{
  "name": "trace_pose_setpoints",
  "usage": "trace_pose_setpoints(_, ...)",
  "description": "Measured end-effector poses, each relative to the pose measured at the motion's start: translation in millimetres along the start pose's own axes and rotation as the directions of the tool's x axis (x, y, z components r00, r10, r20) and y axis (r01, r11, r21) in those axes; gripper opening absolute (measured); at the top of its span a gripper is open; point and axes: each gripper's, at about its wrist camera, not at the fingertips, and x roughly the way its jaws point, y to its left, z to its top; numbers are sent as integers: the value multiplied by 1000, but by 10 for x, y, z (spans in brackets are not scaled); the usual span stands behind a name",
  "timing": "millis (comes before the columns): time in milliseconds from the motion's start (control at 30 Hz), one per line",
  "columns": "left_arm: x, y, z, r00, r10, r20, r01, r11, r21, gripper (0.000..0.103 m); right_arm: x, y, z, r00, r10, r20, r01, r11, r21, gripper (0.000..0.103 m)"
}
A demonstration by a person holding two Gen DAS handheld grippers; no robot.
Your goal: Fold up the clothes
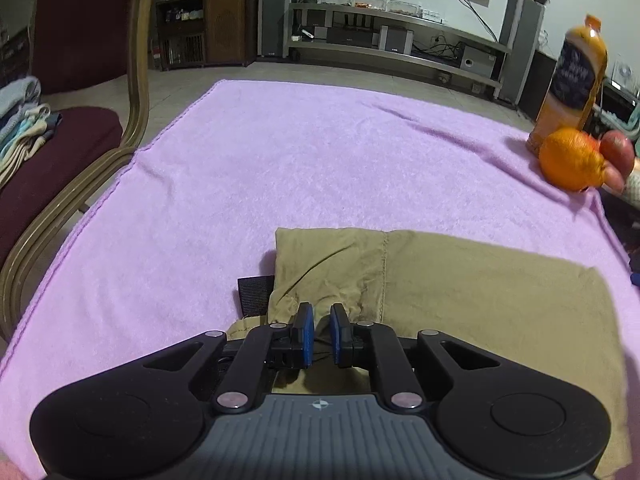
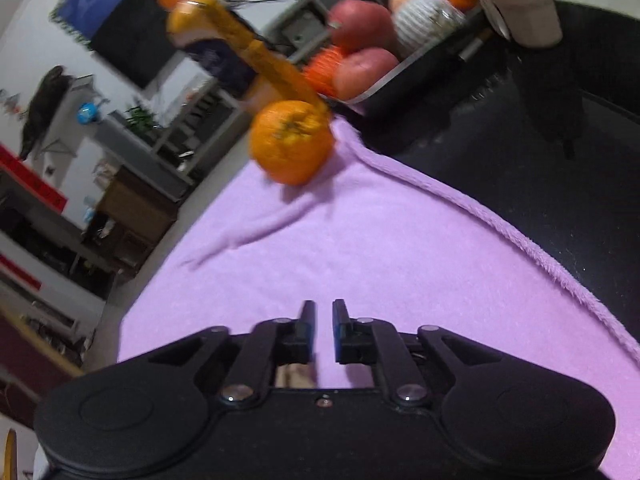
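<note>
Clothes [image 1: 460,292] folded; tray [image 2: 404,70] w/ fruit [image 2: 360,28].

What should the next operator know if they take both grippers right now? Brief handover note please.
Left gripper: nearly closed, pinching a bunched edge of the folded khaki cloth garment.
Right gripper: narrow gap, nothing between the pads, above bare purple fleece blanket.
Garment lies folded at the near edge of the blanket; a black strap sticks out at its left.
Orange fruit and orange juice bottle sit at the far right corner.
Done: garment looks folded into a compact rectangle.
Left: probably tidy the pinched edge, then release.
</note>
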Motion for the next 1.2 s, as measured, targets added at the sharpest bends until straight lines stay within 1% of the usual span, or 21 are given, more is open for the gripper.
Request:
trace_pose_setpoints(33,-95,54,28,1000,-26,11,26,999,-31,12,-77,27,-32,1000,27,-3,-27,1000,0,26)
trace_pose_setpoints(67,-179,116,59,999,-37,32,39,998,-55,12,-145,49,-67,999,50,-5,-50,999,2,29)
trace_pose_setpoints(167,-346,313,154,995,-32,94,43,991,-128,12,-250,38,-199,994,111,-4,-110,993,44,30)
trace_pose_setpoints(267,-282,469,264,994,-60,88,79,970,-229,12,-235,43,-311,984,179,-10,-177,979,107,30)
trace_pose_setpoints(333,-156,422,346,993,-87,81,106,960,-261,11,-148,162,-370,975,220,-18,-217,969,117,30)
trace_pose_setpoints(367,-88,346,393,992,-100,77,116,961,-252,11,-95,235,-398,970,241,-23,-237,964,118,30)
trace_pose_setpoints(433,54,120,448,991,-116,68,127,974,-188,11,50,429,-468,959,280,-50,-273,955,113,30)
trace_pose_setpoints(533,282,-139,431,992,-121,40,125,984,-127,11,373,722,-623,942,319,-104,-310,946,93,30)
trace_pose_setpoints(600,477,-181,390,996,-91,11,91,989,-116,13,626,843,-741,929,340,-145,-331,940,83,30)
trace_pose_setpoints(633,567,-178,366,998,-67,1,66,991,-115,13,765,855,-801,925,339,-171,-329,941,85,30)
trace_pose_setpoints(700,666,-113,334,999,-34,-10,33,990,-138,14,990,787,-896,930,306,-202,-294,952,88,20)
trace_pose_setpoints(733,688,-69,319,1000,-29,-11,27,987,-159,13,1042,706,-912,931,307,-198,-292,951,100,0)
trace_pose_setpoints(800,674,42,318,1000,-11,-7,9,977,-212,13,1065,508,-893,925,338,-173,-313,937,154,0)
trace_pose_setpoints(833,655,111,331,1000,0,-3,-1,971,-241,13,1012,429,-850,932,332,-144,-308,937,165,0)
trace_pose_setpoints(867,630,172,340,1000,31,0,-30,963,-267,13,940,358,-798,952,290,-103,-272,949,158,0)
trace_pose_setpoints(900,609,244,344,996,91,-6,-89,954,-285,12,842,268,-722,979,201,-43,-193,972,135,0)
trace_pose_setpoints(967,582,437,334,977,210,-41,-212,921,-327,9,703,-51,-551,988,152,23,-154,965,211,0)
trace_pose_setpoints(1000,561,572,307,973,226,-57,-231,902,-366,8,602,-189,-478,993,105,47,-114,959,261,0)
trace_pose_setpoints(1067,458,760,302,970,228,-88,-244,876,-416,8,346,-423,-339,995,0,97,-32,944,327,8)
trace_pose_setpoints(1133,234,803,334,969,243,-45,-241,888,-390,8,101,-580,-255,994,-11,105,-28,930,367,20)
trace_pose_setpoints(1200,-22,751,377,975,221,13,-205,922,-328,9,-103,-575,-279,996,7,88,-38,935,352,21)
